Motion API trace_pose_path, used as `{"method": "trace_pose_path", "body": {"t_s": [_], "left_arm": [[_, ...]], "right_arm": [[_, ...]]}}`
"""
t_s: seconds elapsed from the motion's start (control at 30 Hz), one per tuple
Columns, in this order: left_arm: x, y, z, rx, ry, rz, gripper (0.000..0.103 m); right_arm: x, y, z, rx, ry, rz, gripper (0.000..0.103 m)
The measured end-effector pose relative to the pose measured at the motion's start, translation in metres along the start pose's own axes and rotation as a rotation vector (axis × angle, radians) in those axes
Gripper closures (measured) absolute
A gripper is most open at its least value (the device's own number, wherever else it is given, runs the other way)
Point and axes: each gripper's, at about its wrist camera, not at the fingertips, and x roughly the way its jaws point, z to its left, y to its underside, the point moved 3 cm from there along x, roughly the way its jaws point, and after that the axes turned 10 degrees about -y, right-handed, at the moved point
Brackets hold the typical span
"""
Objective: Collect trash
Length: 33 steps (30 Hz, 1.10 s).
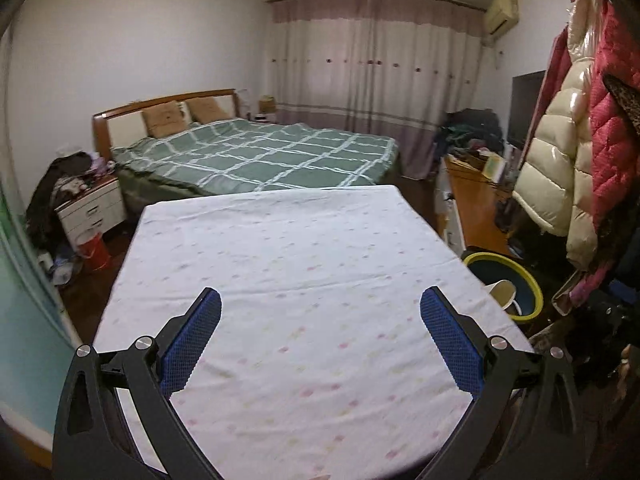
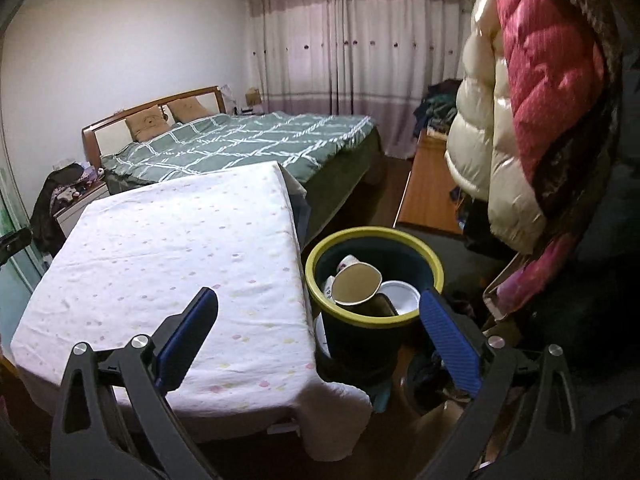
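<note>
Both my grippers, left point(image 1: 320, 344) and right point(image 2: 318, 340), gape empty over the table point(image 1: 280, 240); cups point(image 2: 356, 282) already fill the bin point(image 2: 374, 276) at 1 o'clock, so I judge collecting nearly done.

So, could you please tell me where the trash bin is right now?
The yellow-rimmed trash bin stands on the floor off the right edge of the cloth-covered table, below the hanging coats.

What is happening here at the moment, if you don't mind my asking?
A person is collecting trash with two handheld claws. Both the left claw and the right claw are open and hold nothing. The table with the white dotted cloth shows no trash. The yellow-rimmed bin beside it already holds paper cups and a white bowl.
</note>
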Motion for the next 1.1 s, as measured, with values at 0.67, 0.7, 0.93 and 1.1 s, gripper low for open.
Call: {"method": "trace_pose_path", "body": {"t_s": [0.67, 0.7, 0.93, 1.1], "left_arm": [[-0.024, 0.014, 0.046, -0.078, -0.063, -0.063, 0.005], [-0.024, 0.014, 0.046, -0.075, -0.063, -0.06, 0.005], [-0.021, 0.011, 0.037, -0.061, -0.063, -0.061, 0.005], [-0.022, 0.01, 0.035, -0.059, -0.066, -0.062, 0.005]], "right_arm": [[0.002, 0.004, 0.02, -0.011, -0.008, -0.004, 0.007], [0.002, 0.004, 0.02, -0.01, -0.008, -0.003, 0.007], [0.004, 0.004, 0.017, 0.002, -0.007, -0.007, 0.007], [0.005, 0.003, 0.016, 0.006, -0.006, -0.009, 0.007]]}}
